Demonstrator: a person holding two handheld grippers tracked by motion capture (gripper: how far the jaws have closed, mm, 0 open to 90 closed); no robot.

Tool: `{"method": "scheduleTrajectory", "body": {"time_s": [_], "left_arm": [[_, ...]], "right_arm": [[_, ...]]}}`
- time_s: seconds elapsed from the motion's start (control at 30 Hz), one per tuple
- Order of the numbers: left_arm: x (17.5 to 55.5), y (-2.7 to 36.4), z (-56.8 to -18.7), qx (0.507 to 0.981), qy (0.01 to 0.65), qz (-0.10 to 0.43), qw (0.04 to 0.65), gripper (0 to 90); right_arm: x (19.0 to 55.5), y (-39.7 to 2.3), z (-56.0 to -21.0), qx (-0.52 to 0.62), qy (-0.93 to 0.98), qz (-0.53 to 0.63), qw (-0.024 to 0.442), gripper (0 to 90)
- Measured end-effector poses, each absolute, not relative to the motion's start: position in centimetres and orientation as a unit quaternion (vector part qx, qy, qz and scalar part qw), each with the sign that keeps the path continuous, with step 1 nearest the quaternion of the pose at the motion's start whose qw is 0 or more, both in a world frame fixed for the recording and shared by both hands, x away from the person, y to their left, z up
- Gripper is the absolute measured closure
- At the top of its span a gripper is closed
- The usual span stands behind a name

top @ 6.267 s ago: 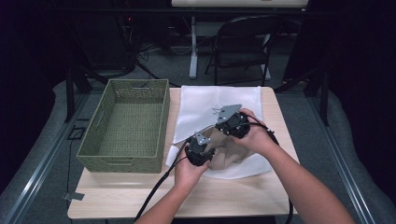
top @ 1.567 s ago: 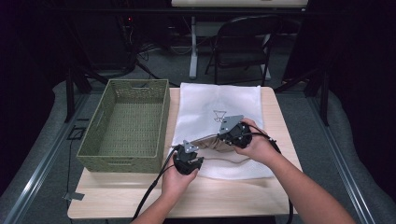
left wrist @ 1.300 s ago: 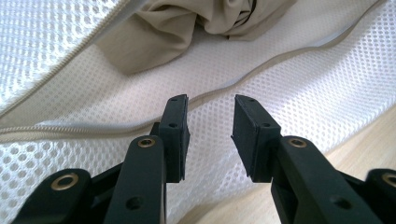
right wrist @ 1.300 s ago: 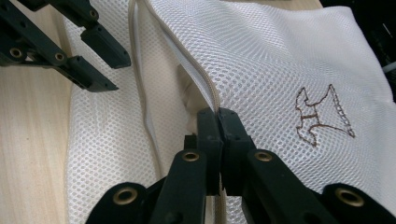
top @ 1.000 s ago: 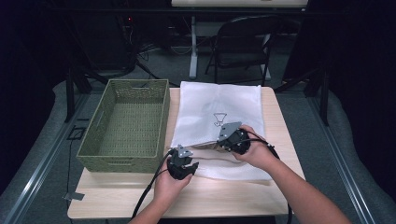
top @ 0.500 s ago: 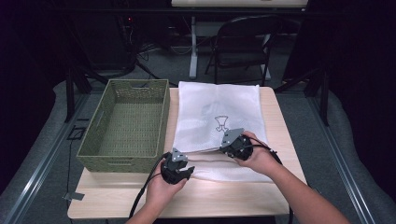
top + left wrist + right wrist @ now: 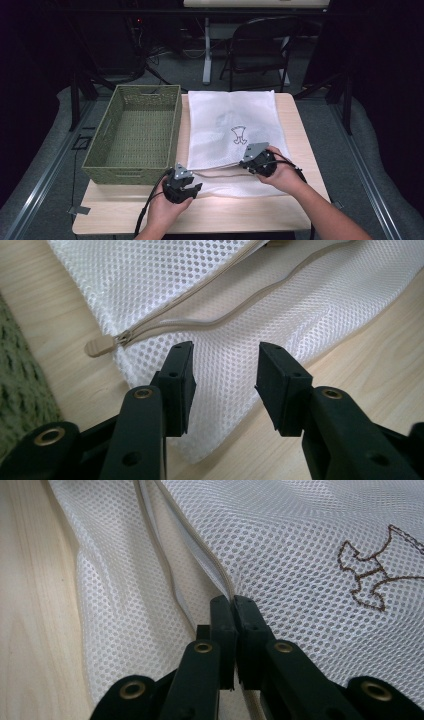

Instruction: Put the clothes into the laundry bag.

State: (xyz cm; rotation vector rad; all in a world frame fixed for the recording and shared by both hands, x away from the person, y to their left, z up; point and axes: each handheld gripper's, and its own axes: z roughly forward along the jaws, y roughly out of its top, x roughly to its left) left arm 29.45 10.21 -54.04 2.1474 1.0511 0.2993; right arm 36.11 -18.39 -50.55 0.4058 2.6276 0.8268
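The white bag (image 7: 230, 125) lay flat on the table (image 7: 300, 210). The right gripper (image 7: 232, 602) pinched its zip edge tight. The left gripper (image 7: 225, 370) had just been opening, holding nothing, over the bag's corner.

Black fingers (image 7: 178, 385), brass rivets, grey three-cornered plate (image 7: 255, 150), black cable (image 7: 150, 207)

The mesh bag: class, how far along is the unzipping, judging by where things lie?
Done: the mesh bag lies flat beside the basket, its zipper parted along the near edge. In hand: the right gripper pinches the upper zipper edge; the left gripper, jaws just opening, hovers over the corner, gripping nothing. Left: the slider sits at the corner; nothing is in the basket.
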Motion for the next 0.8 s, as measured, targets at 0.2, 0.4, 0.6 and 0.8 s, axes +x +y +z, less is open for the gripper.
{"method": "scheduleTrajectory", "body": {"time_s": [0.2,0.4,0.6,0.8], "left_arm": [[29.0,11.1,-54.4,0.834,0.412,0.117,0.349,56.5],[28.7,11.6,-54.4,0.839,0.398,0.124,0.349,55.3],[28.3,12.0,-54.2,0.843,0.374,0.165,0.351,52.5],[27.8,12.6,-54.2,0.836,0.384,0.135,0.368,54.2]], "right_arm": [[35.5,-18.9,-50.5,0.168,0.916,0.315,0.182,77.9],[33.6,-19.5,-50.4,0.182,0.901,0.337,0.205,64.6],[31.0,-20.4,-50.8,0.185,0.894,0.342,0.223,61.8],[28.8,-22.2,-51.1,0.227,0.887,0.348,0.203,62.6]]}}
